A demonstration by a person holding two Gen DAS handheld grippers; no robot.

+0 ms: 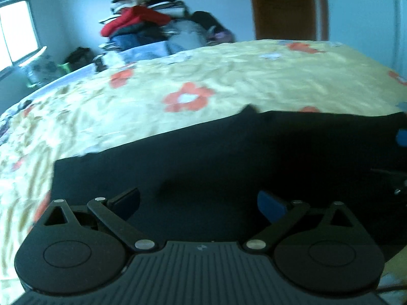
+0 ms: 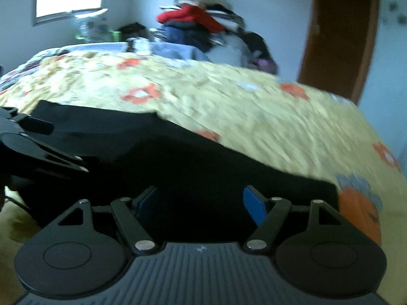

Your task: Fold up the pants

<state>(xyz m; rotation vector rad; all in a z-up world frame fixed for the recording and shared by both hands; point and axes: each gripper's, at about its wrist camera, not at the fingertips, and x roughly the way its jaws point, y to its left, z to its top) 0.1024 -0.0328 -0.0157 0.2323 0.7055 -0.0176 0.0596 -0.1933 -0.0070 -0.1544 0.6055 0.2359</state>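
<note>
Two grippers hang low over the black pants [image 1: 208,152], which lie flat on the bed [image 1: 229,76] with its yellow flowered cover. Our left gripper [image 1: 198,202] has its fingers [image 1: 127,199] spread wide apart, gripping nothing, with dark cloth below them. Our right gripper [image 2: 201,203] is released too, its fingers [image 2: 254,207] parted above the pants near their right edge. From the right wrist view we see the left gripper just beside us at the left. Beyond the bed, a pile of clothes [image 1: 145,23] stands near a wooden door [image 1: 282,5].
</note>
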